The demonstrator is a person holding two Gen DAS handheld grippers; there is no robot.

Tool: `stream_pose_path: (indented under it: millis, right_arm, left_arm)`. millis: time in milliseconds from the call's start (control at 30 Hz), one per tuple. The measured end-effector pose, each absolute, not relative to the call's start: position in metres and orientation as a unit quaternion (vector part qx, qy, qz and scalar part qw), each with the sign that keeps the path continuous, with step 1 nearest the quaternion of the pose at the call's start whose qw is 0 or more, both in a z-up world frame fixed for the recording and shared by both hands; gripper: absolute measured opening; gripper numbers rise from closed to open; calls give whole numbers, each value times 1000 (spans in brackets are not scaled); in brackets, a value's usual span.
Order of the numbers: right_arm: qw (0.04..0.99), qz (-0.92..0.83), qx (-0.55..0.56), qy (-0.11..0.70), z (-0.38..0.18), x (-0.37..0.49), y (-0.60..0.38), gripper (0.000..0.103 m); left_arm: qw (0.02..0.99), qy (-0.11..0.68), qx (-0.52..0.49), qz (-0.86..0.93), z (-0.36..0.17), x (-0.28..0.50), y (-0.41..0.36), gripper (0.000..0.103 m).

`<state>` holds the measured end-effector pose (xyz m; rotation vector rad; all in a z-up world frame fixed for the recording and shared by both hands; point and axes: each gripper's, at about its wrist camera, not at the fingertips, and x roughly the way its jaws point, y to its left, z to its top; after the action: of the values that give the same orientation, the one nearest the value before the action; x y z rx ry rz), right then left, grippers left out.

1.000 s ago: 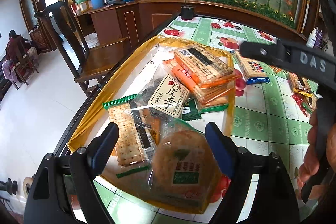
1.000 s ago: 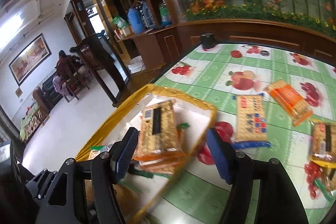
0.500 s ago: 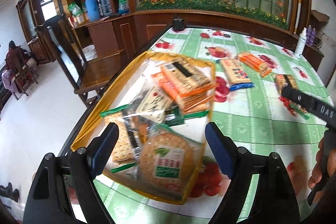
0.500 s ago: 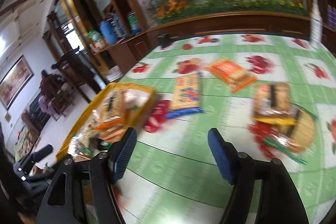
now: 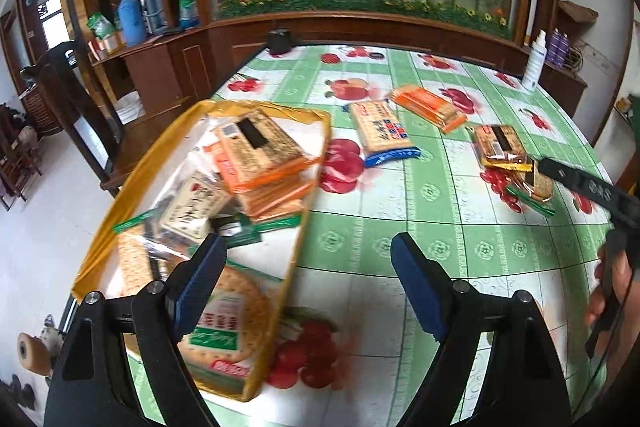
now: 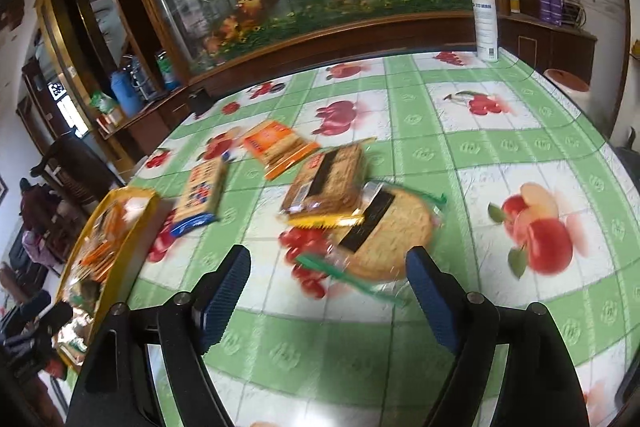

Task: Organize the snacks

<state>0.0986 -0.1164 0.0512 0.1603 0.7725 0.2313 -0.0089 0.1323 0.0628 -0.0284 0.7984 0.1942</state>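
Observation:
A yellow tray at the table's left edge holds several snack packs. It also shows in the right wrist view. Loose on the tablecloth lie a blue-ended cracker pack, an orange pack, a yellow-ended brown pack and a round cracker bag partly under it. My left gripper is open and empty above the tray's right rim. My right gripper is open and empty just short of the round cracker bag.
The green fruit-print tablecloth covers the table. A white spray bottle stands at the far edge. A small black object sits at the far left corner. A wooden chair stands left of the table.
Both grippers swung right. My left gripper moved from over the tray's snacks to its right rim. My right gripper left the tray and now faces the round cracker bag and brown pack.

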Motion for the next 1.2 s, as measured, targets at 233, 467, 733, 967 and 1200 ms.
stream_pose_path:
  millis: [233,467,733,967,1200]
  right_arm:
    - [915,66,-19,397,47,158,-75,98]
    - [887,10,-79,456,12,203,-47,101]
    - [896,45,-70,435,12,197,-53,74]
    - [909,77,-15,409,37,163,-84,70]
    - [914,103,22,391,59,132,-107,31]
  left_arm:
    - [910,405,-10,90,55,15,120,85]
    - [908,407,-10,102,58,52,113,85]
    - [901,412,-32,135,57,126,107,85]
    - [888,428,0,170,36,182,89,85]
    - [880,433,17,193,18,207,85,91]
